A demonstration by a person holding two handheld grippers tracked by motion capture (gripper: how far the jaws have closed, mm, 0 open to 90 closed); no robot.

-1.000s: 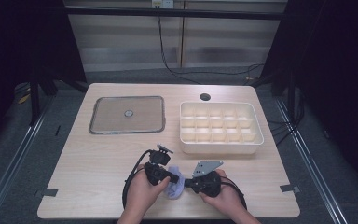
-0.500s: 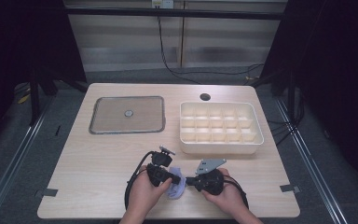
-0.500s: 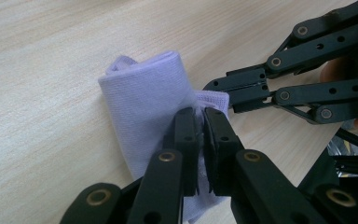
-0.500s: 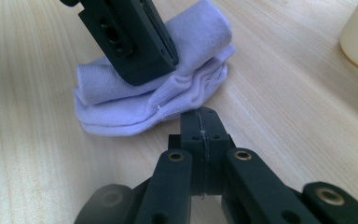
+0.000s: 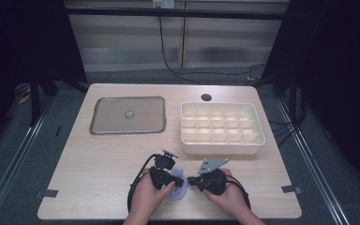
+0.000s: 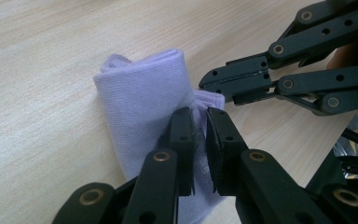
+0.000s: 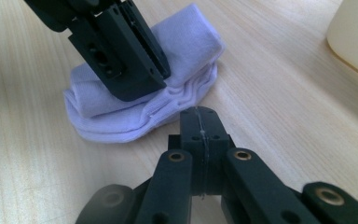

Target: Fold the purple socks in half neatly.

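A folded lavender cloth (image 5: 178, 189) lies on the table near its front edge, between the two hands. My left gripper (image 6: 199, 116) comes down on the cloth (image 6: 140, 98) from above. Its jaws have just been opening a little, and a fold of the cloth still sits in the narrow gap between the pads. My right gripper (image 7: 199, 112) lies low on the table with its jaws shut. Its tips touch the layered edge of the cloth (image 7: 191, 42), and I cannot tell whether they pinch any of it. In the high view the left gripper (image 5: 180, 180) and the right gripper (image 5: 191, 180) meet tip to tip.
A cream box (image 5: 222, 147) divided into several compartments stands right behind the hands. A flat grey tray (image 5: 98, 126) with a small knob lies at the back left. There is a round hole (image 5: 206, 97) in the tabletop near the far edge.
The left hand has shifted slightly over the cloth. The right hand and the cloth stay where they were.
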